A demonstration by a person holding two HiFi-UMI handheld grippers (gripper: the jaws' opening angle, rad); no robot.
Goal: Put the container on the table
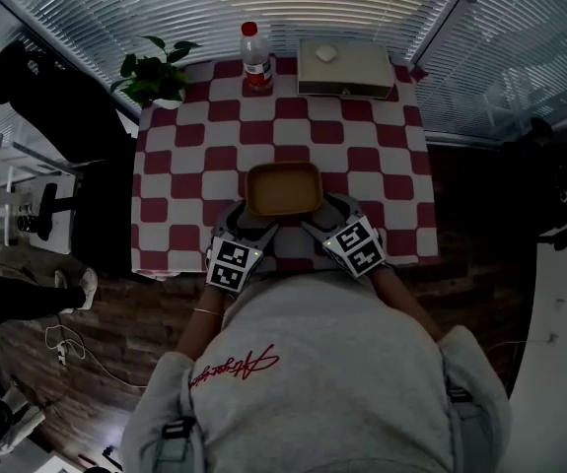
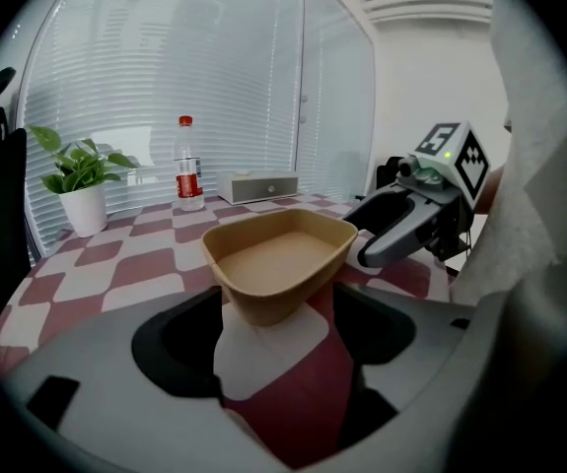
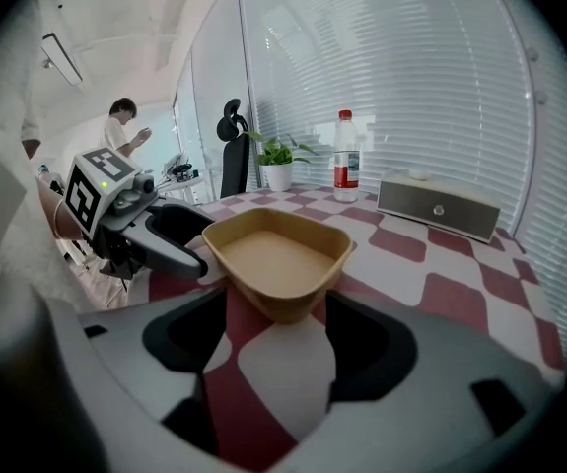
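My left hand-held gripper (image 1: 253,227): jaws wide, a corner of the tan container (image 1: 283,190) between them, ungripped. My right hand-held gripper (image 1: 322,217): likewise. Container sits on checked surface (image 1: 362,156). Beyond: 1 bottle (image 1: 255,57), 1 potted plant (image 1: 155,72).

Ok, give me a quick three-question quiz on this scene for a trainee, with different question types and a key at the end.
1. True or false: the container rests on the checkered table.
2. Multiple choice: what stands at the table's far edge, between the plant and the grey box? A) a mug. B) a bottle. C) a bowl.
3. Short answer: are the left gripper and the right gripper open or shut?

Key:
1. True.
2. B.
3. Both are open. Each has a near corner of the container in front of its spread jaws, and neither presses on it.
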